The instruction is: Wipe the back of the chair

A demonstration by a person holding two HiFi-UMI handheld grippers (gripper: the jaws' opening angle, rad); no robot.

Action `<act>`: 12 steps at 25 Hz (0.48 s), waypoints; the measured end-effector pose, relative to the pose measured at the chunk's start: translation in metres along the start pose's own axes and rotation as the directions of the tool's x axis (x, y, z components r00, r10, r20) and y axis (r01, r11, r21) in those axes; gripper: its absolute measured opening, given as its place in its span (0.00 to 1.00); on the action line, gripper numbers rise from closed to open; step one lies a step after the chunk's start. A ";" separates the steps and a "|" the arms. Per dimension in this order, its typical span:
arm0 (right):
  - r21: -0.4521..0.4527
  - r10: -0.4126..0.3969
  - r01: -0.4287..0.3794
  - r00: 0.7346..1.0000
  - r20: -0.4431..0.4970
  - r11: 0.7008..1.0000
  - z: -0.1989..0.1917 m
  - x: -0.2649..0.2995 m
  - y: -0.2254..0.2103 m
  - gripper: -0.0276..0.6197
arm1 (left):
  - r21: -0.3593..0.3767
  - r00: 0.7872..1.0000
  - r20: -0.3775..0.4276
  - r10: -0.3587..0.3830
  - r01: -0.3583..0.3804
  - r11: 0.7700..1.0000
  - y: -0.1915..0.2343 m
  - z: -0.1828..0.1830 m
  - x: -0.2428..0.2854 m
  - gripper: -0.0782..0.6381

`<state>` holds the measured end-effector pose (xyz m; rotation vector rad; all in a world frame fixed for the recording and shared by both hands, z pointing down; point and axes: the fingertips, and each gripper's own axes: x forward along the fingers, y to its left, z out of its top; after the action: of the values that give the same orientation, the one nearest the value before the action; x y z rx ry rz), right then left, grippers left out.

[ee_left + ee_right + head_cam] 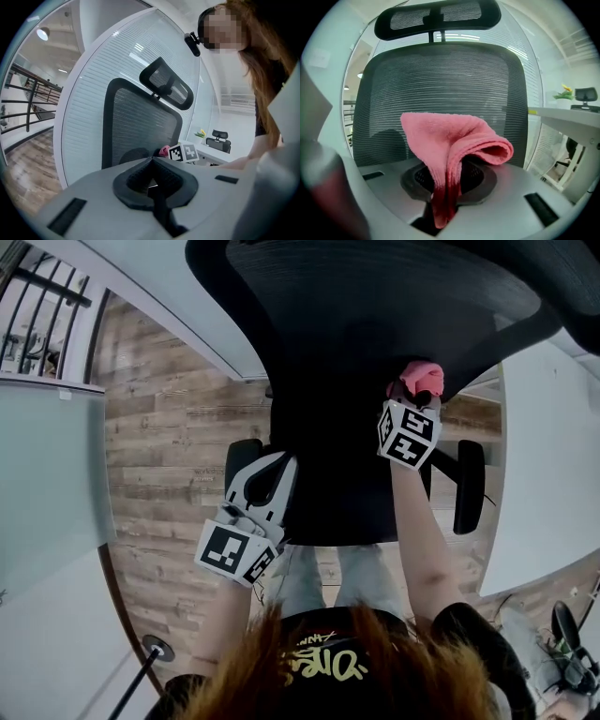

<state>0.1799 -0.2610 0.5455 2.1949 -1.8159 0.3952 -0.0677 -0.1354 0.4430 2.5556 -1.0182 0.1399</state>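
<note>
A black mesh office chair stands in front of me, its back point(375, 324) seen from above, with a headrest point(436, 16) on top. My right gripper point(417, 395) is shut on a folded pink cloth point(452, 145), which it holds up close to the mesh back point(440, 79); whether cloth and mesh touch cannot be told. My left gripper point(270, 470) hangs lower at the chair's left side, jaws shut with nothing between them. In the left gripper view the pink cloth point(164, 150) and the right gripper's marker cube show beside the chair back point(140, 124).
A white desk point(553, 474) runs along the right. A frosted glass partition point(47, 493) and a railing stand at the left over wood floor point(169, 427). The chair's armrests point(469, 486) stick out on both sides. A second chair point(219, 139) sits far off.
</note>
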 end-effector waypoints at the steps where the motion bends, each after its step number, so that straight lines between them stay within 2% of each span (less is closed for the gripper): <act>1: 0.005 0.001 -0.001 1.000 0.001 1.000 0.000 0.000 0.005 0.14 | 0.000 1.000 -0.003 -0.004 0.004 1.000 0.002 -0.002 0.000 0.10; 6: 0.011 0.023 -0.023 1.000 0.005 1.000 0.002 -0.001 0.031 0.14 | -0.008 1.000 -0.010 -0.014 0.014 1.000 0.009 -0.005 -0.003 0.10; 10: -0.067 0.125 -0.124 0.992 0.009 0.990 0.003 -0.005 0.075 0.14 | -0.021 1.000 -0.021 -0.017 0.017 1.000 0.014 -0.010 -0.005 0.10; 12: -0.099 0.152 -0.150 0.988 0.009 0.984 0.003 -0.004 0.091 0.14 | -0.025 1.000 -0.025 -0.019 0.019 1.000 0.015 -0.013 -0.005 0.10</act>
<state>0.0896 -0.2747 0.5437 2.0084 -1.9738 0.3122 -0.0805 -0.1374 0.4586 2.5342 -0.9801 0.1526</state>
